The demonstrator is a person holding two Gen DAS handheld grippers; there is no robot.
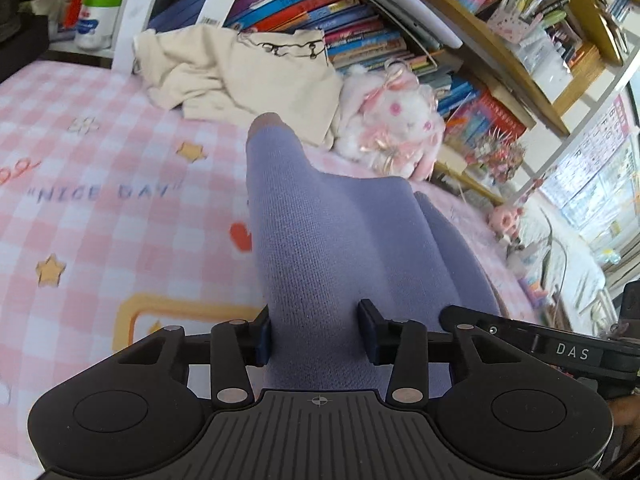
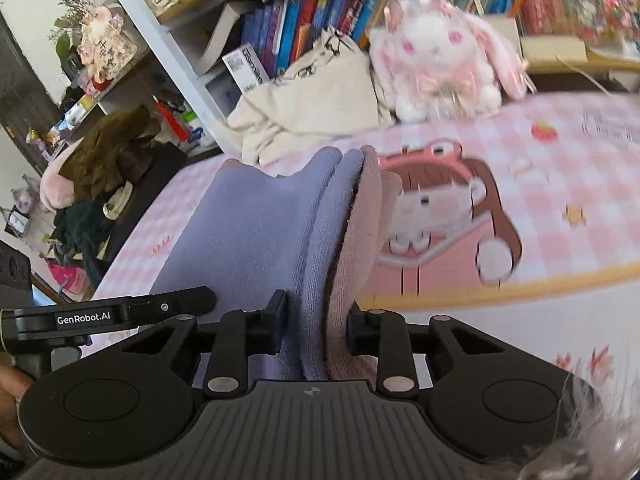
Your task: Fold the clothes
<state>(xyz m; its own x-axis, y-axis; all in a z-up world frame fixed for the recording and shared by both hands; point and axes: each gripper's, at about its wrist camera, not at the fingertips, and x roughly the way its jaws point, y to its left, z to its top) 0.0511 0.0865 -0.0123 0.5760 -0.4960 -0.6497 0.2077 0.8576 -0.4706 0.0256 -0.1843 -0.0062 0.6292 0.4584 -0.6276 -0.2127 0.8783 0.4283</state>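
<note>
— While the left tool [image 1: 318, 334] points down over the bed, what does it have?

— A lavender knit garment [image 1: 332, 248]. Its fingers stand partly apart with a thick fold of the knit filling the gap; the left finger's pad presses the cloth, and the right one sits against its other flank. The fabric runs up and away from the fingers to a raised, rounded end.

— And the right tool [image 2: 316, 326]?

— Narrower. Its fingers pinch a bunched stack of layers: lavender knit [image 2: 256, 232] on the left and a pinkish inner face on the right, both squeezed between the pads. The bundle rises from the fingers, lifted above the bed.

— So both tools have the same piece?

— It looks so; in each view the other tool's black arm shows at the edge, just beside the cloth.

— What lies underneath?

— A bed with a pink-and-white checked bedspread [image 1: 100, 152], printed with stars, a red heart and the words "NICE DAY"; the right view shows a cartoon girl [image 2: 444, 216] printed on it.

— Beyond that?

— A crumpled cream garment [image 1: 248, 76] at the far edge of the bed, and a white-and-pink plush rabbit [image 2: 436, 60] just beside it, touching it. Behind them, a bookshelf [image 1: 332, 12] packed with colourful books. In the right view, darker clothes [image 2: 108, 156] are heaped at the left.
</note>
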